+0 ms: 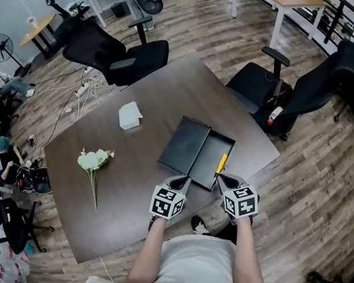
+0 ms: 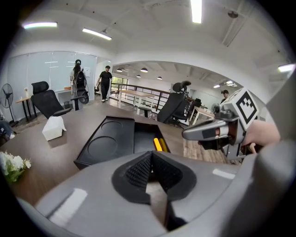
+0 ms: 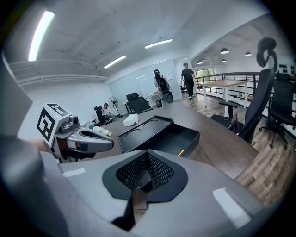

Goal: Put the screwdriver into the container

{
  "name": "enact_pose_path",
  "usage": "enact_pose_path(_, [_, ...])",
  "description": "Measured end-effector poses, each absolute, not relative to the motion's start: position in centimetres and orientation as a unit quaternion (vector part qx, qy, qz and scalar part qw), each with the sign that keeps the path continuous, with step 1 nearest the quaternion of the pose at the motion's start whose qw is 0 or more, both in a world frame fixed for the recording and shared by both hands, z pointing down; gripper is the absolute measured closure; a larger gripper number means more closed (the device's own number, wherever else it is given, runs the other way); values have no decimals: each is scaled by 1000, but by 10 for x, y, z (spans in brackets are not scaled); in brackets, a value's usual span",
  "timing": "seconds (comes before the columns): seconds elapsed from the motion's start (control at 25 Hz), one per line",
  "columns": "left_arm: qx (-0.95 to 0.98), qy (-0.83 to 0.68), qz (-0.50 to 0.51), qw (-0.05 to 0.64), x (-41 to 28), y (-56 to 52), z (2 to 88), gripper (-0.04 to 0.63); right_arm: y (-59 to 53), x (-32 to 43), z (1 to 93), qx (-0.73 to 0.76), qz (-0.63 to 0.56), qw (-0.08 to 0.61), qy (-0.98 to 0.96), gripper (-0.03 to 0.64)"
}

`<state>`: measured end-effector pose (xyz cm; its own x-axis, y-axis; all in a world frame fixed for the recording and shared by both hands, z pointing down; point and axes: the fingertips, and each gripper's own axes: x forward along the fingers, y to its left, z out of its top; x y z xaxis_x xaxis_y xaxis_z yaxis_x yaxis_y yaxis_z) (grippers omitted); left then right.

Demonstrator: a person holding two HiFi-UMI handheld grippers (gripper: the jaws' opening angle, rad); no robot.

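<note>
Nearest, left gripper (image 2: 151, 171) and right gripper (image 3: 146, 170), both at the near edge of the dark brown wooden table (image 1: 121, 188), jaws pressed together, nothing between the pads. Yellow-handled screwdriver (image 1: 222, 162) lies inside the shallow black rectangular container (image 1: 210, 151), along its wall just ahead of the right gripper and ahead-right of the left one. Flat black lid with two round recesses (image 1: 185, 144) sits open directly ahead of the left gripper. I judge the task done or nearly so. Risk from here: the right gripper is very close to the container's near wall, so any forward nudge could shove the container or jolt the screwdriver; closing the lid carelessly could pinch the handle.
</note>
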<state>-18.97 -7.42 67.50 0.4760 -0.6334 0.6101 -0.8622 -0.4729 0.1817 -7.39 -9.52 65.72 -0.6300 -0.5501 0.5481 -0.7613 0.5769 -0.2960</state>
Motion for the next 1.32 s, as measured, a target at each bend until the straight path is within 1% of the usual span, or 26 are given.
enact_pose_path(1.32, [829,-443,238,244,-190,-78,677,540,-96,-79,658,384,257,208,-862,615])
